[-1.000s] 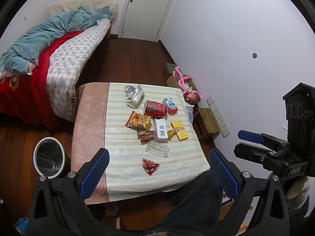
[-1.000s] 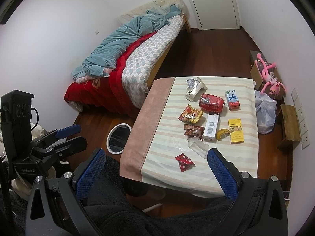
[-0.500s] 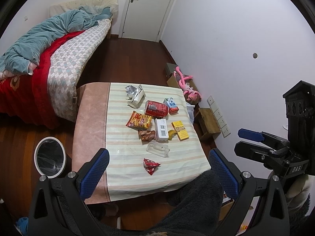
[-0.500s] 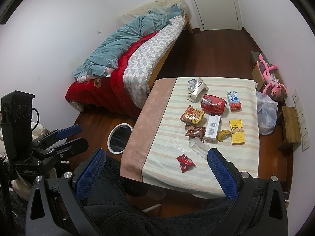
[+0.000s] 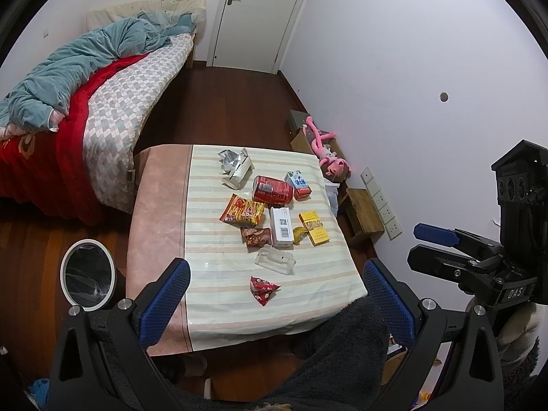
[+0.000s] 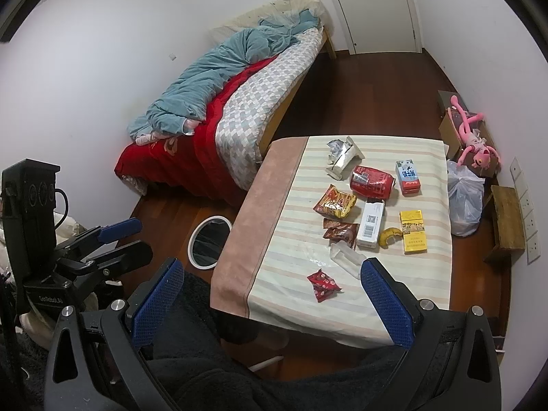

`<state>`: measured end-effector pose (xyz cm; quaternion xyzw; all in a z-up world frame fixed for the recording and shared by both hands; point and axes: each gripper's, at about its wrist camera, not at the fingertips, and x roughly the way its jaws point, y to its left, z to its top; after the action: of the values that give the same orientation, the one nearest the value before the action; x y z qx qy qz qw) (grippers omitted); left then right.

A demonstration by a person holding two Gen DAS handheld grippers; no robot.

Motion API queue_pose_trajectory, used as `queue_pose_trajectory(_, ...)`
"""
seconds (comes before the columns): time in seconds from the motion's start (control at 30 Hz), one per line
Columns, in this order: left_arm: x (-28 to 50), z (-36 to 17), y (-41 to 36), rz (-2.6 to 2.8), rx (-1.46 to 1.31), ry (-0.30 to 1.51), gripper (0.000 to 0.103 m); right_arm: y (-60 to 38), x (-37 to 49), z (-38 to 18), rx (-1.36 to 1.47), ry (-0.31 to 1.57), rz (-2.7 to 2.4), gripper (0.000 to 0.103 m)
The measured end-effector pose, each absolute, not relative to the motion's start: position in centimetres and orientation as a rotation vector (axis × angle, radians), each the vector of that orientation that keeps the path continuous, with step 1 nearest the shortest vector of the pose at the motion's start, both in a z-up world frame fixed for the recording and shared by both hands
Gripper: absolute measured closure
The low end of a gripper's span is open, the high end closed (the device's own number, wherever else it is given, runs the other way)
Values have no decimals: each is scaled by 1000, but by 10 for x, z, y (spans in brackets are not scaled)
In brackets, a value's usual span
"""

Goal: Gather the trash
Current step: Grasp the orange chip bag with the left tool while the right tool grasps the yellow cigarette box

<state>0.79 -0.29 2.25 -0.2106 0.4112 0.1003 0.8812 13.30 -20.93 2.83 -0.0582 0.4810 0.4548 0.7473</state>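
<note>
table [image 5: 205,260]: striped cloth top, all trash on it, well apart from both tools.
bin [image 5: 87,275]: on floor at table's 9 o'clock, black liner, mouth open; the drop target.
left gripper [image 5: 274,294]: fingers spread wide, empty, hanging above the near edge.
right gripper [image 6: 270,294]: also spread, empty, same height.
red can [image 5: 273,189]: lying on its side at 12 o'clock of the pile; may roll, so grip across the body.
white box [image 5: 281,226]: rigid, easy.
clear tray [image 5: 275,259]: hard to see, likely slippery.
red wrapper [image 5: 263,288]: nearest, alone at 6 o'clock. I'd start here: come straight down, pinch the crumpled ridge, carry left to bin.
</note>
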Motion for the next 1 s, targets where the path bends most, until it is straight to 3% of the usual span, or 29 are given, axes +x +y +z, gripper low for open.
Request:
queue_pose_trajectory(0.3, 10, 19, -1, 231, -434, 861, 0, -210, 136, 26, -118, 1051, 996, 0)
queue_pose_trajectory(0.53, 52, -41, 22, 497, -315, 914, 0, -214, 177, -15, -110, 1050, 787, 0)
queue_pose_trajectory(0.67, 98, -105, 48, 580, -293, 1017, 0, -216, 235, -79, -122, 1087, 615, 1)
queue_pose_trajectory(0.8, 149, -168, 68, 559, -334, 1143, 0, -216, 295, -158, -131, 1188, 496, 18)
queue_pose_trajectory(1.0, 218, -239, 84, 512, -382, 1278, 0, -212, 369, -262, -127, 1330, 367, 18)
